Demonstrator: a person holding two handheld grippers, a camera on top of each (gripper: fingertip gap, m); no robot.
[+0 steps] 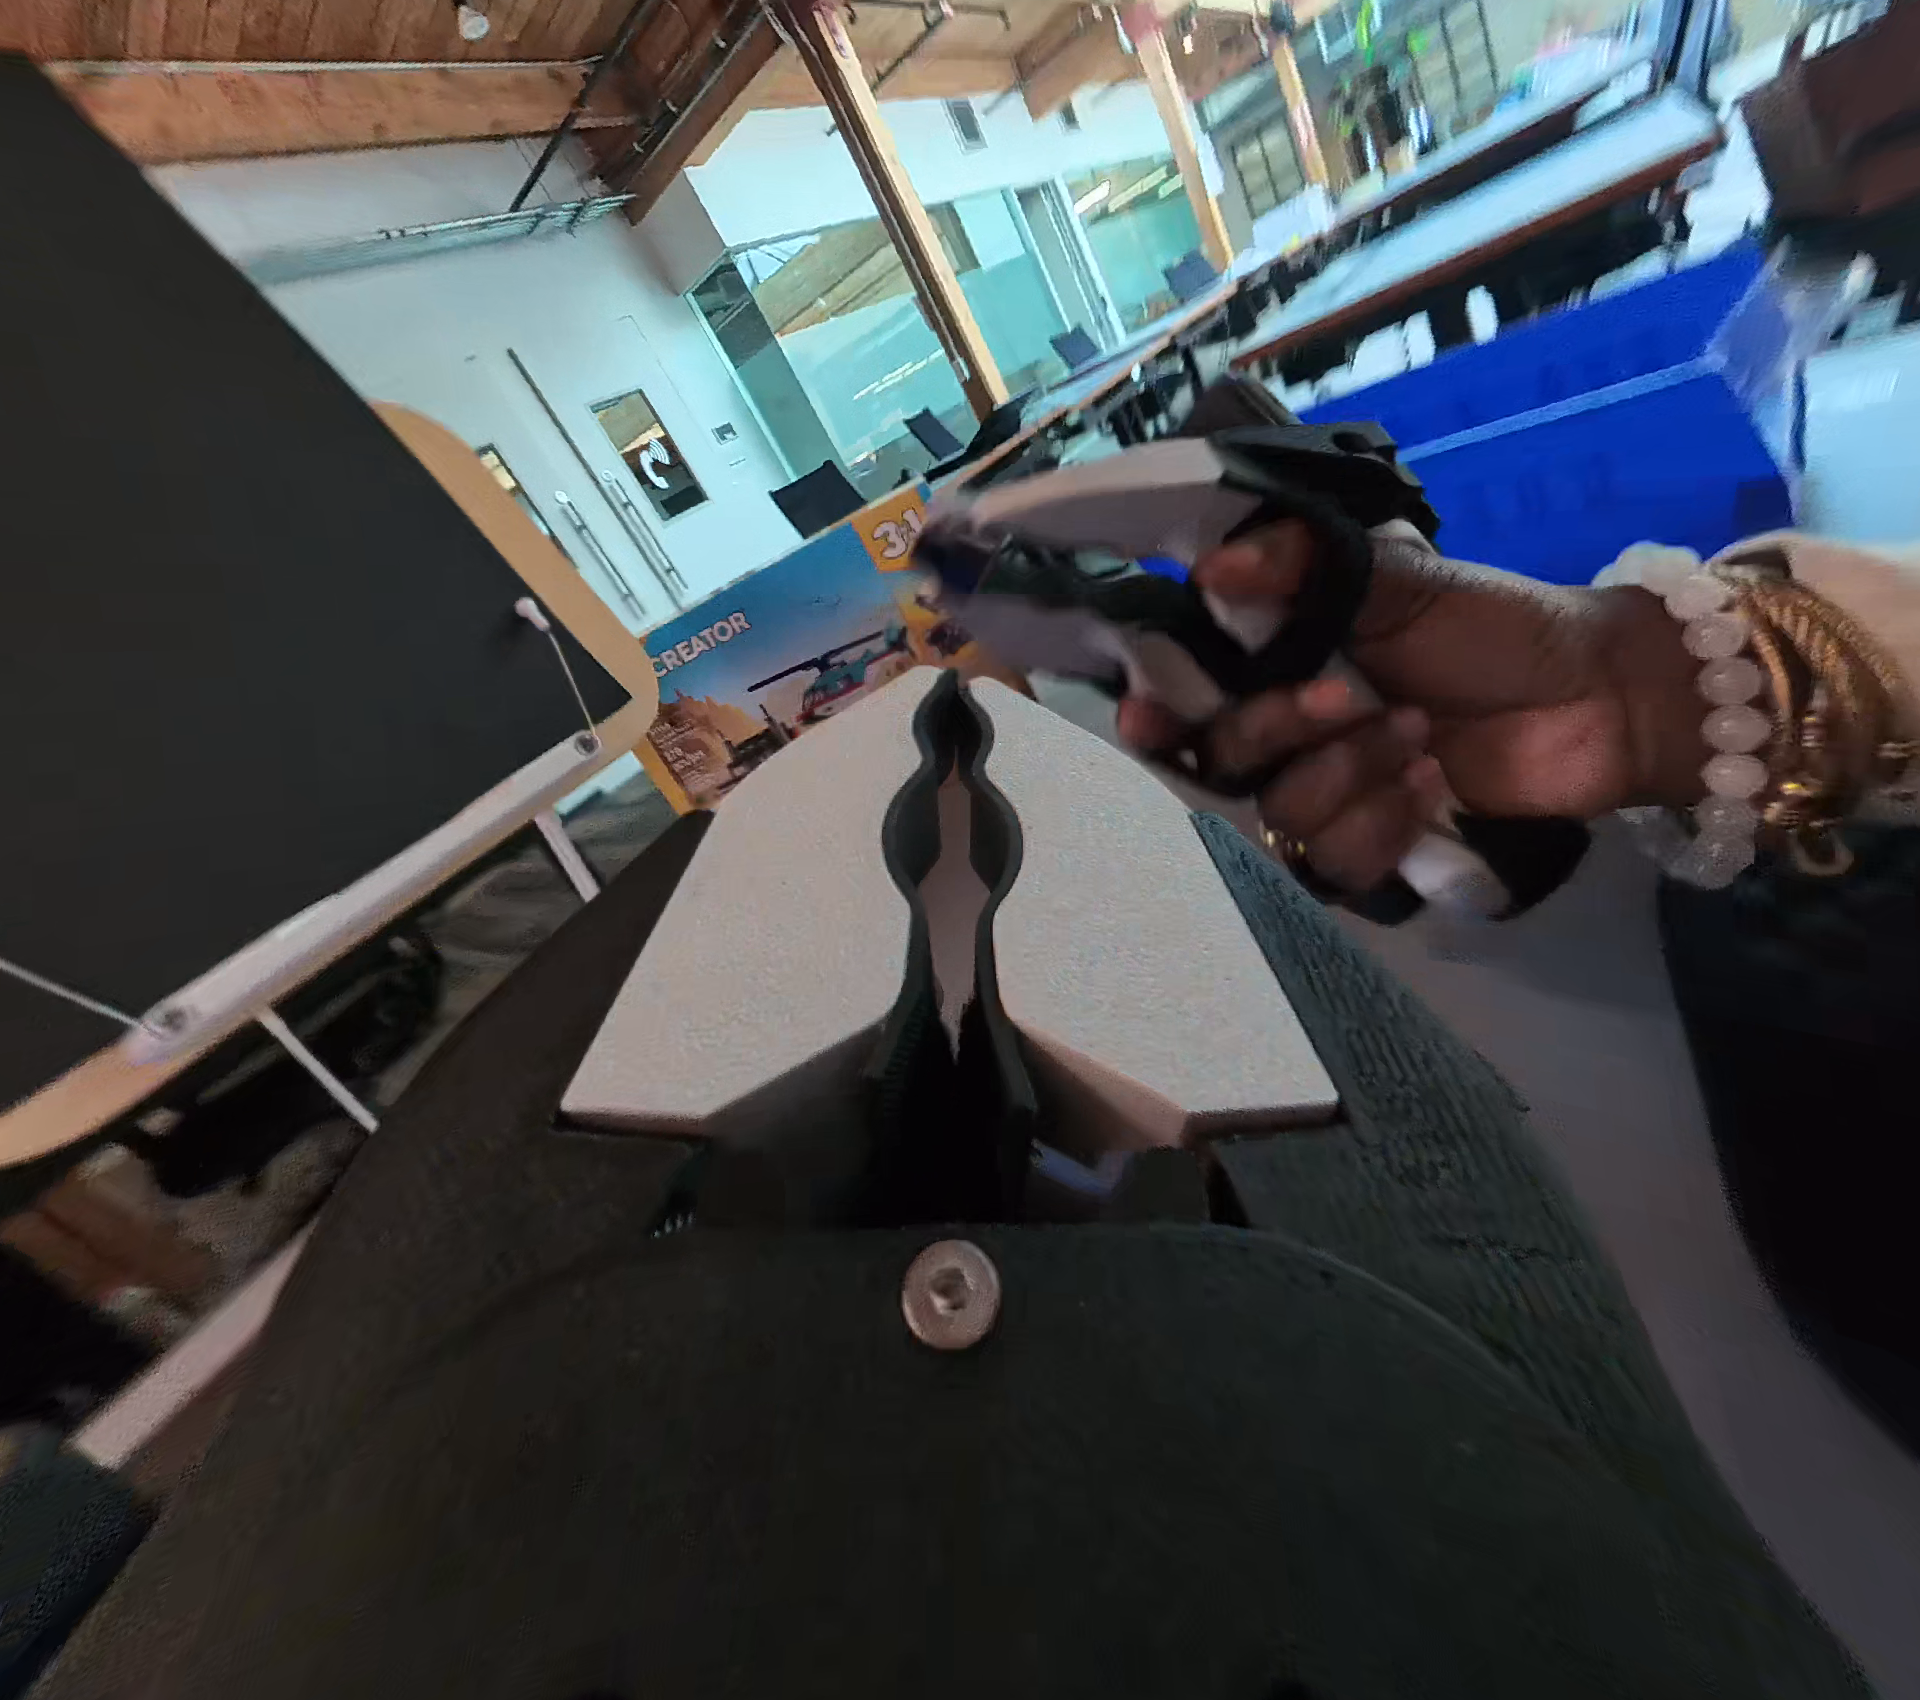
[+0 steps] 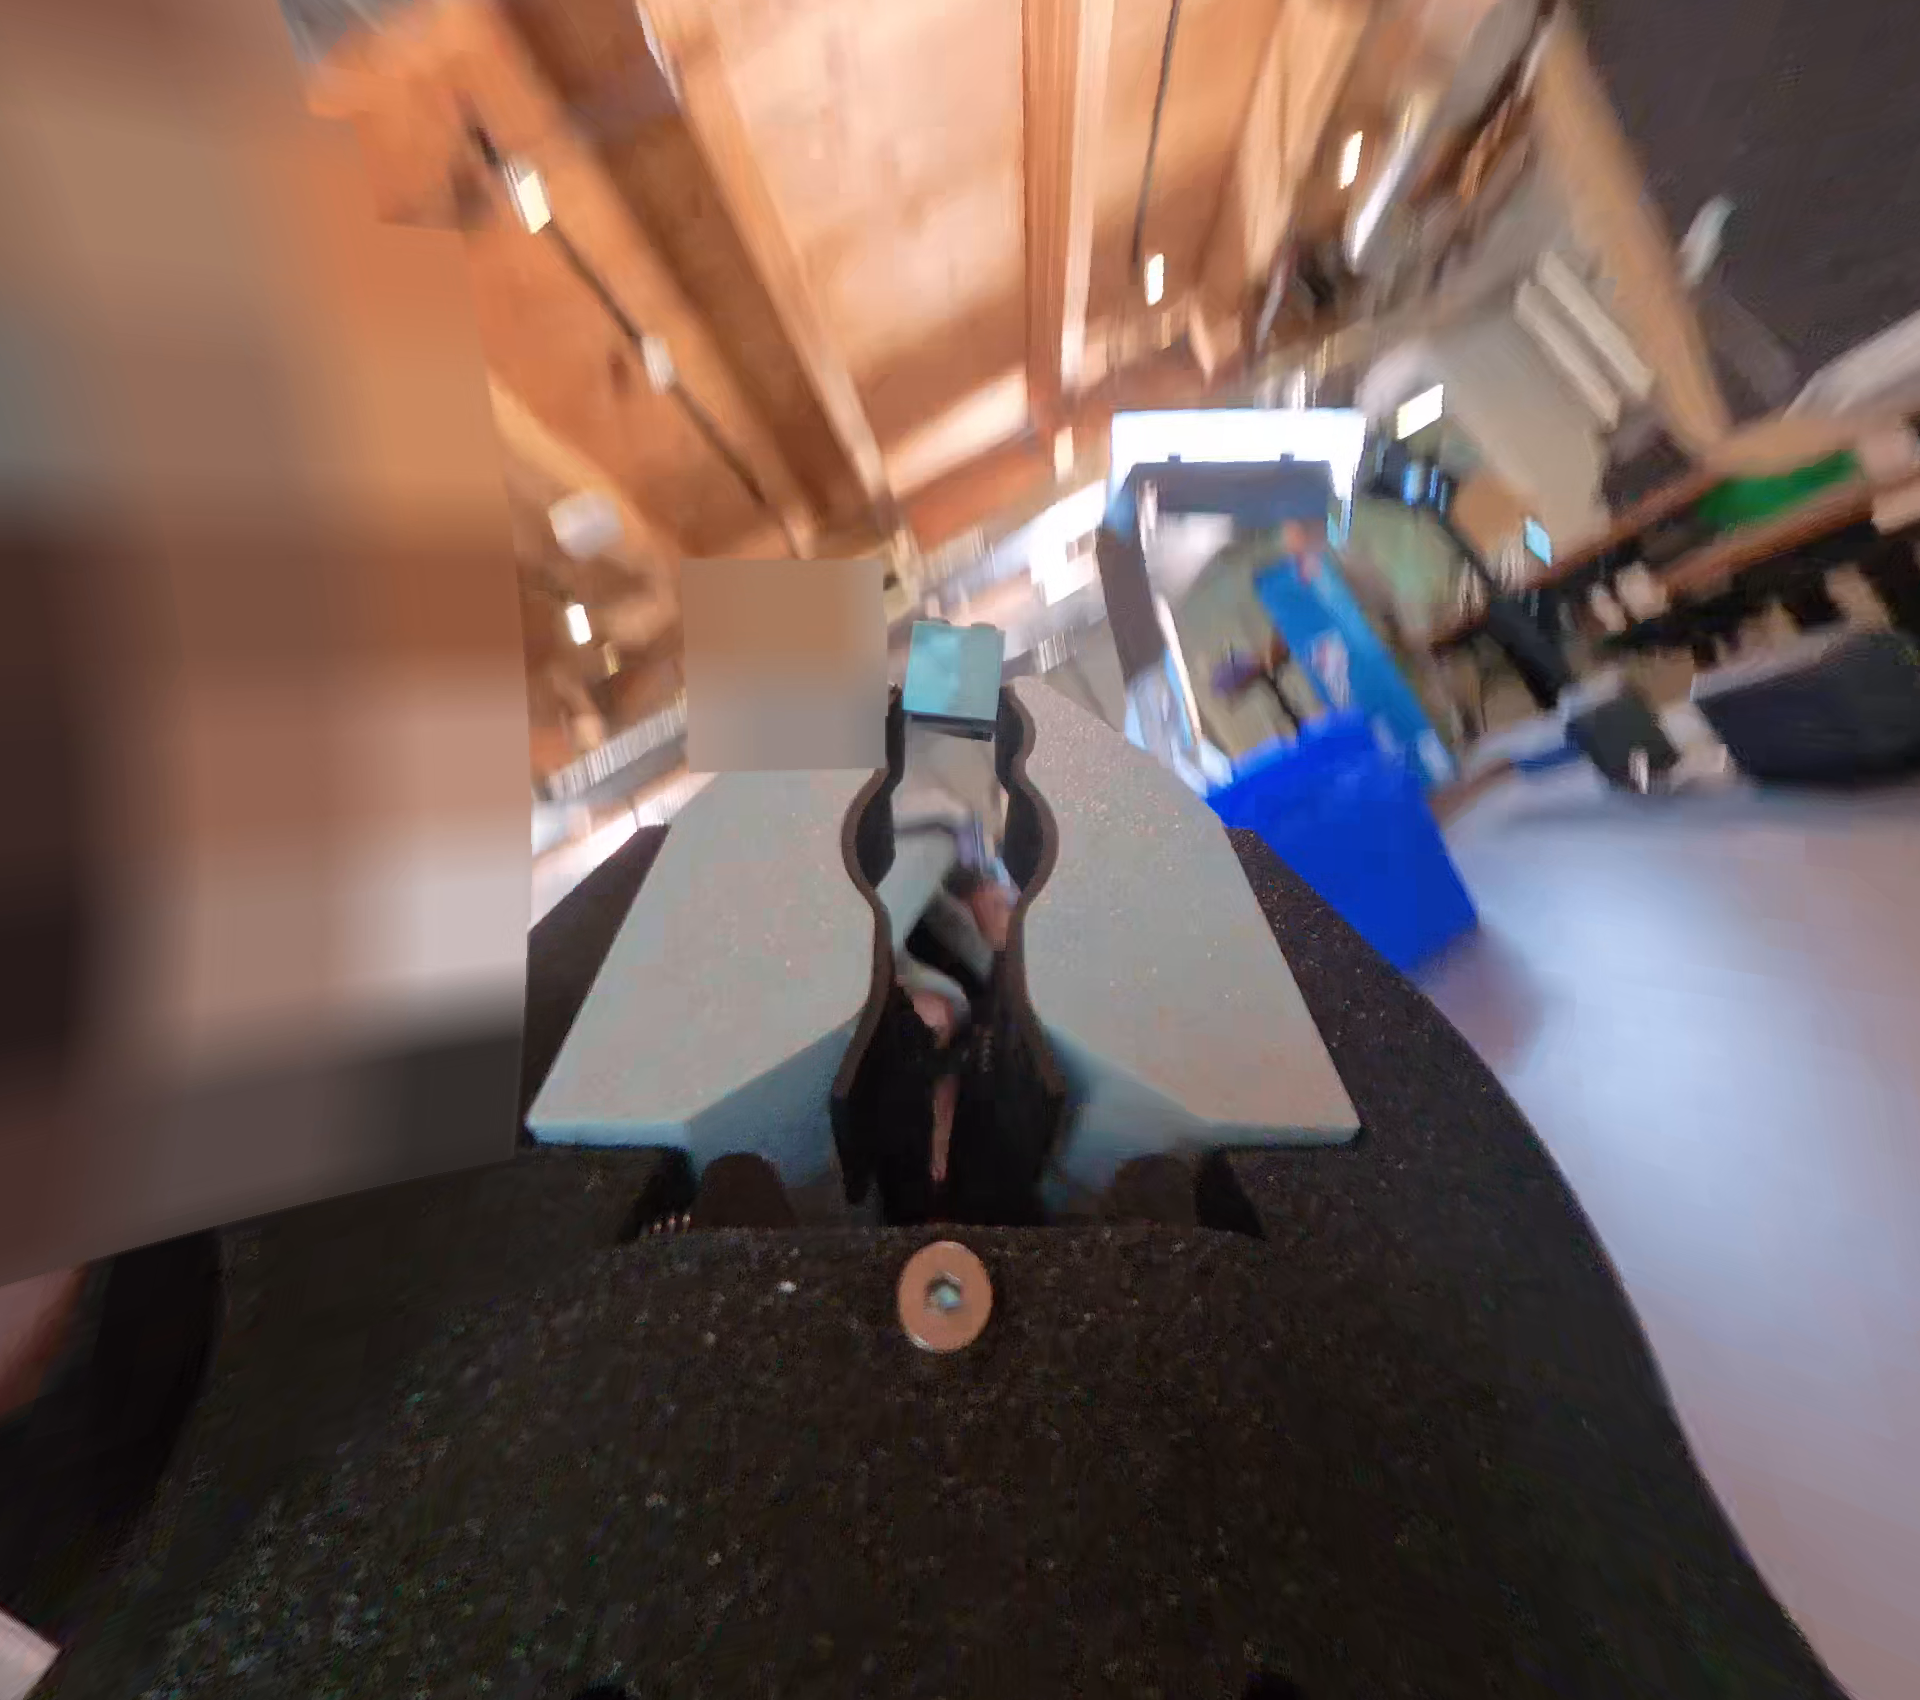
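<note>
My left gripper (image 1: 948, 694) points up and out into the room with its pads together at the tips, and nothing shows between them. My right gripper (image 2: 951, 715) is shut on a small light-blue toy brick (image 2: 951, 671) that sticks out past the fingertips. In the left wrist view a hand with bracelets (image 1: 1538, 694) holds the right gripper (image 1: 940, 554) just above and right of my left fingertips, with a small blue piece at its tips. A toy building set's blue and yellow box (image 1: 790, 674) stands behind both. Both views are tilted and blurred by motion.
A black board with a wooden rim (image 1: 208, 611) fills the left. A blue bin (image 1: 1558, 445) stands at the right and also shows in the right wrist view (image 2: 1340, 829). Long tables (image 1: 1455, 216) run into the back. Wooden ceiling beams (image 2: 831, 196) are overhead.
</note>
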